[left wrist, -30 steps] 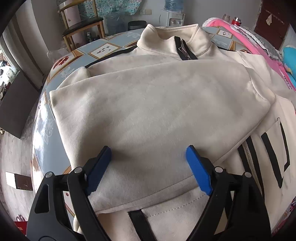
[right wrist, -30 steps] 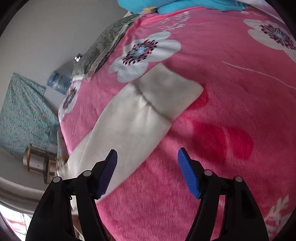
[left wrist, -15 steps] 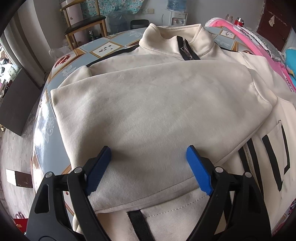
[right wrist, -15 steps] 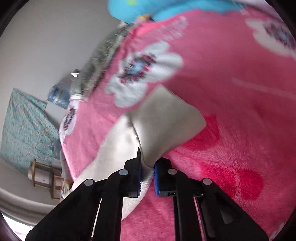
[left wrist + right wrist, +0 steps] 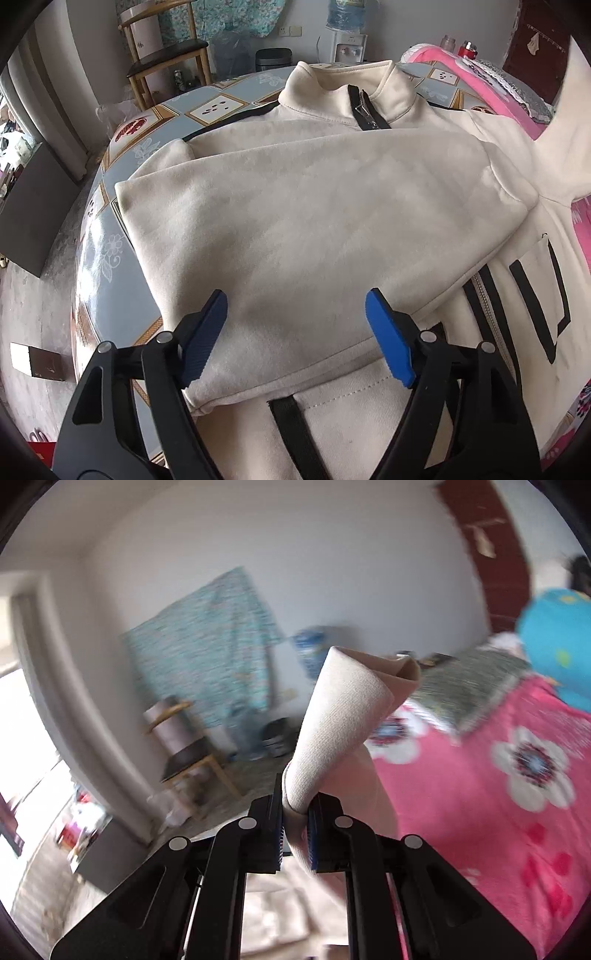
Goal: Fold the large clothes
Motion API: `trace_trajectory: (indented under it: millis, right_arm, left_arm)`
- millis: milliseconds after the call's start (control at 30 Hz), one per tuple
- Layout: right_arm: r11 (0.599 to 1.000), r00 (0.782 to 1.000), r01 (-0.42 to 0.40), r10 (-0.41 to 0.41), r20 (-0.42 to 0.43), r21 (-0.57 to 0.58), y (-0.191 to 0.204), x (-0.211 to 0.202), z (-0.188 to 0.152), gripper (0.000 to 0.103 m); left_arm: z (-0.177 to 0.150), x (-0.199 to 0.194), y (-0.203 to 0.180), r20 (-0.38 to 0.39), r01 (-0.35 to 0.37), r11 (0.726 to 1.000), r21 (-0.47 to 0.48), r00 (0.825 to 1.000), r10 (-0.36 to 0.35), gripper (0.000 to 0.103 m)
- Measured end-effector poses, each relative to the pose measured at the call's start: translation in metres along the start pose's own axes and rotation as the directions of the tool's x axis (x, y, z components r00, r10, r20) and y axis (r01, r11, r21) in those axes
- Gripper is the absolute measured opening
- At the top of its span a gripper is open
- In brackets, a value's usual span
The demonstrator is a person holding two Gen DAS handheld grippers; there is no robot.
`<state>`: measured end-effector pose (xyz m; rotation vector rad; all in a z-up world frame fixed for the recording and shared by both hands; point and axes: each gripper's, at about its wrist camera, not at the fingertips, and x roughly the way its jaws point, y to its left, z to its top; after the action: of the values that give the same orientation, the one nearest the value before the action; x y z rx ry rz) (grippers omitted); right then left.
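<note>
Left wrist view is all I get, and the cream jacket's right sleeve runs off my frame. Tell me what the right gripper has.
Observer: The right gripper is shut on the sleeve's cuff, lifted clear of the pink blanket.
Operator: Say how the cuff sits in the jaws.
Observer: It sticks up past them, curled into a loose cone with its open end on top.
Operator: Report what lies beyond that hand.
Observer: A wooden chair against the wall, under a hanging teal cloth.
</note>
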<state>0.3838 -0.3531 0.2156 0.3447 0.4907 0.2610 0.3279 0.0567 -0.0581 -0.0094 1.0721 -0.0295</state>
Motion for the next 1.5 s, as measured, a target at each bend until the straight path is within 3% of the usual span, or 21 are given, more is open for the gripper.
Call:
trace_trajectory:
  millis: [200, 300, 400, 467, 533, 600, 633, 667, 733, 767, 800, 867, 967, 1067, 1167, 1233, 1333, 1400, 1500]
  right_arm:
    - [0.970, 0.973, -0.197, 0.176, -0.149, -0.143, 0.115, 0.056, -0.056, 0.010]
    - [0.950, 0.945, -0.259, 0.211, -0.249, -0.177, 0.158, 0.084, -0.102, 0.010]
    - [0.930, 0.908, -0.277, 0.172, -0.381, -0.241, 0.195, 0.122, -0.168, 0.011]
    - [0.920, 0.861, -0.286, 0.124, -0.493, -0.267, 0.212, 0.149, -0.216, 0.012]
    - [0.913, 0.779, -0.306, 0.075, -0.623, -0.272, 0.225, 0.178, -0.263, 0.013]
    - [0.915, 0.675, -0.342, 0.081, -0.733, -0.214, 0.225, 0.196, -0.298, 0.017]
    - [0.916, 0.643, -0.356, 0.097, -0.760, -0.183, 0.222, 0.200, -0.306, 0.025]
    - [0.916, 0.619, -0.368, 0.114, -0.777, -0.158, 0.219, 0.201, -0.310, 0.031]
    - [0.904, 0.589, -0.413, 0.171, -0.790, -0.113, 0.212, 0.195, -0.309, 0.055]
    - [0.897, 0.584, -0.431, 0.198, -0.787, -0.094, 0.209, 0.191, -0.304, 0.057]
    - [0.897, 0.590, -0.434, 0.212, -0.779, -0.085, 0.205, 0.187, -0.301, 0.060]
    - [0.906, 0.624, -0.418, 0.235, -0.745, -0.064, 0.184, 0.178, -0.283, 0.062]
    - [0.944, 0.696, -0.328, 0.232, -0.679, -0.014, 0.133, 0.164, -0.257, 0.062]
    - [0.982, 0.768, -0.188, 0.164, -0.619, 0.028, 0.071, 0.150, -0.241, 0.062]
    - [0.993, 0.820, -0.066, 0.109, -0.561, 0.097, 0.010, 0.142, -0.220, 0.062]
    - [0.989, 0.851, 0.012, 0.066, -0.520, 0.146, -0.028, 0.135, -0.204, 0.062]
    - [0.976, 0.875, 0.087, 0.021, -0.483, 0.200, -0.069, 0.131, -0.186, 0.062]
    - [0.966, 0.876, 0.124, 0.001, -0.483, 0.225, -0.088, 0.141, -0.173, 0.057]
    - [0.952, 0.863, 0.154, 0.001, -0.506, 0.265, -0.107, 0.171, -0.166, 0.047]
  left_arm:
    - [-0.015, -0.017, 0.016, 0.017, 0.045, 0.999, -0.031, 0.999, -0.044, 0.058]
    - [-0.024, -0.025, 0.026, 0.027, 0.061, 0.997, -0.039, 0.998, -0.060, 0.055]
    - [-0.034, -0.032, 0.040, 0.032, 0.087, 0.994, -0.068, 0.996, -0.085, 0.053]
    - [-0.040, -0.037, 0.048, 0.035, 0.106, 0.991, -0.084, 0.994, -0.103, 0.052]
    - [-0.046, -0.040, 0.054, 0.041, 0.126, 0.987, -0.097, 0.992, -0.122, 0.051]
    - [-0.049, -0.043, 0.061, 0.045, 0.148, 0.982, -0.116, 0.989, -0.143, 0.051]
    - [-0.050, -0.044, 0.065, 0.050, 0.160, 0.979, -0.128, 0.987, -0.155, 0.051]
    - [-0.051, -0.046, 0.069, 0.057, 0.178, 0.974, -0.139, 0.984, -0.172, 0.051]
    - [-0.049, -0.047, 0.073, 0.071, 0.208, 0.966, -0.156, 0.977, -0.199, 0.050]
    - [-0.047, -0.047, 0.074, 0.078, 0.225, 0.961, -0.161, 0.973, -0.215, 0.050]
    - [-0.044, -0.046, 0.075, 0.083, 0.241, 0.957, -0.164, 0.970, -0.230, 0.050]
    - [-0.035, -0.044, 0.074, 0.093, 0.274, 0.945, -0.181, 0.961, -0.261, 0.050]
    - [-0.019, -0.035, 0.075, 0.095, 0.281, 0.935, -0.216, 0.959, -0.266, 0.050]
    - [-0.004, -0.018, 0.080, 0.062, 0.216, 0.938, -0.271, 0.976, -0.206, 0.050]
    - [0.006, -0.002, 0.087, 0.012, 0.100, 0.948, -0.303, 0.995, -0.101, 0.050]
    - [0.010, 0.006, 0.094, -0.002, 0.070, 0.944, -0.321, 0.997, -0.075, 0.050]
    - [0.014, 0.010, 0.099, -0.003, 0.048, 0.945, -0.323, 0.999, -0.052, 0.050]
    - [0.016, 0.011, 0.097, 0.001, 0.036, 0.951, -0.307, 0.999, -0.037, 0.047]
    - [0.019, 0.008, 0.088, 0.018, 0.006, 0.966, -0.257, 1.000, -0.001, 0.025]
